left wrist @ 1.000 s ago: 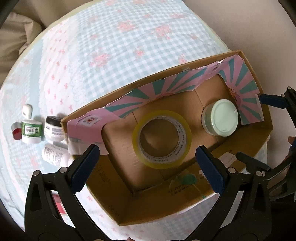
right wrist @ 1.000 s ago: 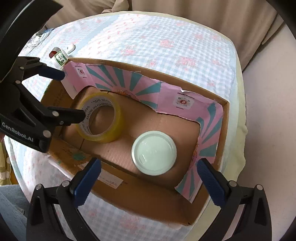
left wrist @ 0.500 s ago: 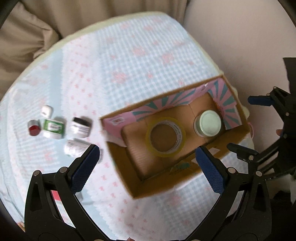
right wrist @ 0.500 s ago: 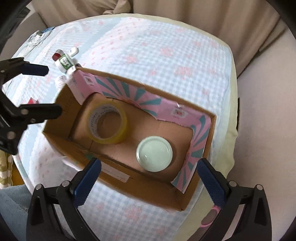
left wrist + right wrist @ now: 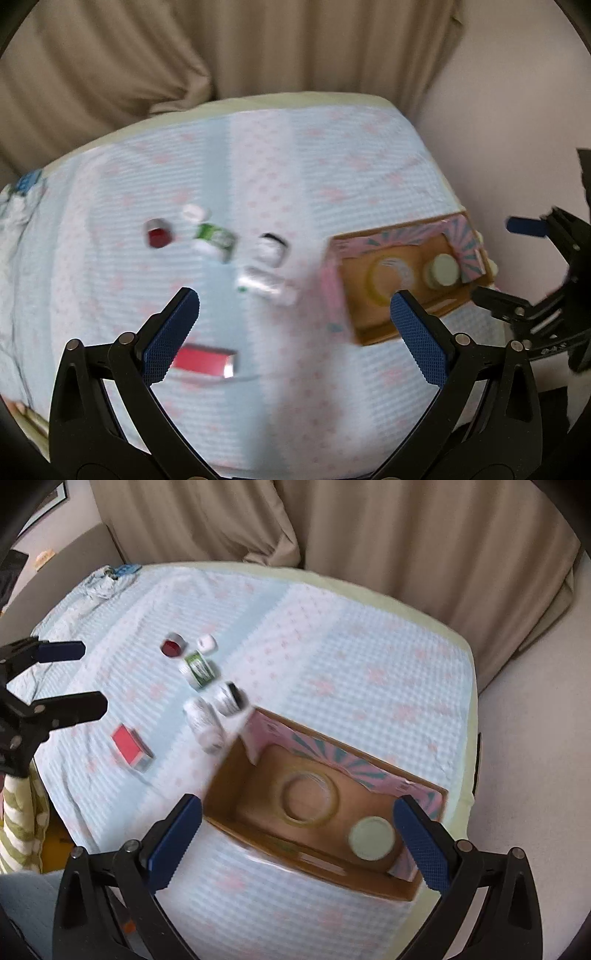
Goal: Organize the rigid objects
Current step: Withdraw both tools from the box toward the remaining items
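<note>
Both cameras are now pulled well back compared with a second ago; the cardboard box (image 5: 236, 771), earlier filling each view, is seen smaller. Left gripper (image 5: 295, 328): jaws wide, nothing held, above the checked cloth (image 5: 303, 177). Right gripper (image 5: 297, 843): jaws wide, nothing held, above the box. Tape roll (image 5: 309, 798) and pale-lidded jar (image 5: 372, 837) are seen inside the box, lower right. Red box (image 5: 131, 746), green-labelled jar (image 5: 199, 669) and red cap (image 5: 171, 647) are noted on the cloth, centre left. Much is blurred.
</note>
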The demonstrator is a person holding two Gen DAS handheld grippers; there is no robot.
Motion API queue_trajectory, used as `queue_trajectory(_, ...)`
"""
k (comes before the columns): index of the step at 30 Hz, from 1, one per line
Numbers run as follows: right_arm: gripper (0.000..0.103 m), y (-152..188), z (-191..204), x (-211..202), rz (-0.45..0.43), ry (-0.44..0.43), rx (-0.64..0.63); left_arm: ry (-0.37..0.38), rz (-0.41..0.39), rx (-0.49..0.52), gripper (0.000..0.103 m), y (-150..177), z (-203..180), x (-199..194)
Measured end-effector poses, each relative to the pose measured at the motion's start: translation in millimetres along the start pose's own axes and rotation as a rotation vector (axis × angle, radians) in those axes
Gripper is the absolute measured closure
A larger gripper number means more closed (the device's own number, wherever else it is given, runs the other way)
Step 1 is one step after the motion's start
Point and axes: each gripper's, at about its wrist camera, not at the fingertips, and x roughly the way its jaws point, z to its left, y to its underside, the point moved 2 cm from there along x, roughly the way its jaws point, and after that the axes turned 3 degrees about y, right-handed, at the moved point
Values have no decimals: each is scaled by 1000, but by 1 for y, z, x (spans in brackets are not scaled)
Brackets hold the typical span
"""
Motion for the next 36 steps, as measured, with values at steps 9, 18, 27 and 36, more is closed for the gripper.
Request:
queue_trajectory(9, 0, -17, 102, -23, -7, 40, 190, -46, -26, -78, 0, 38, 131, -47)
queue_trajectory(18, 0, -34, 182, -2, 12, 66, 457, -12, 10, -97, 0, 44, 244, -32)
queue_trajectory(27, 0, -52, 217, 47, 79, 137, 460, 5, 105, -127, 0, 28, 302, 27)
queue_trajectory(36, 0, -76, 204, 105, 124, 133, 305, 34, 188, -200, 0, -12, 322, 108)
